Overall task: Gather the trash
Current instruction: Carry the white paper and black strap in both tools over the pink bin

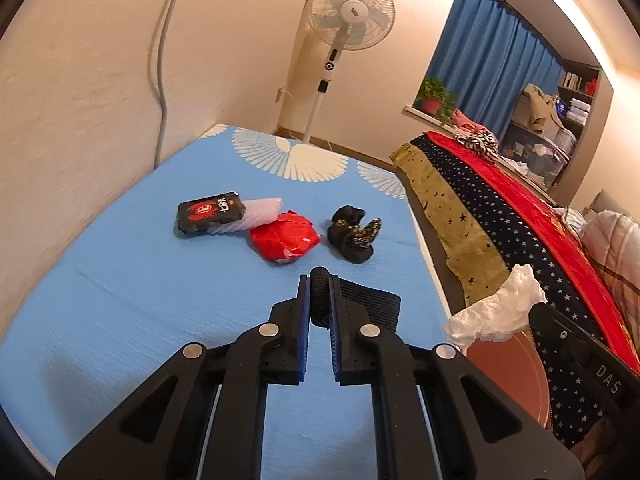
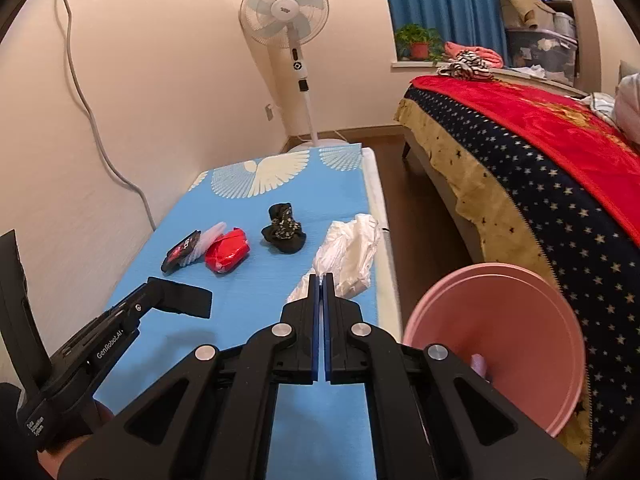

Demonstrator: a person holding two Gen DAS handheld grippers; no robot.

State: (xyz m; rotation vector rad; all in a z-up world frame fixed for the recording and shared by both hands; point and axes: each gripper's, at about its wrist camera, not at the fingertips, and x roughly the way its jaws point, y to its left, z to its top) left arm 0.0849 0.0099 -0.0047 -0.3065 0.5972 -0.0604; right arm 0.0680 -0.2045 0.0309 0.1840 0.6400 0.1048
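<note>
My left gripper (image 1: 319, 286) is shut on a black fabric strap (image 1: 370, 304) and holds it just above the blue mat; the strap also shows in the right wrist view (image 2: 184, 298). My right gripper (image 2: 322, 280) is shut on a crumpled white plastic bag (image 2: 350, 252), held beside the mat's right edge; the bag shows in the left wrist view (image 1: 496, 312). On the mat lie a black and red packet (image 1: 211, 213), a clear wrapper (image 1: 262, 210), a red crumpled bag (image 1: 286, 242) and a black patterned wrapper (image 1: 354, 234). A pink bin (image 2: 496, 340) stands on the floor to the right.
The blue mat (image 1: 140, 280) lies along the left wall. A bed with a starred and red blanket (image 2: 540, 168) stands to the right, across a narrow floor gap. A standing fan (image 2: 285, 12) is at the far end. A cable (image 2: 92, 120) hangs down the wall.
</note>
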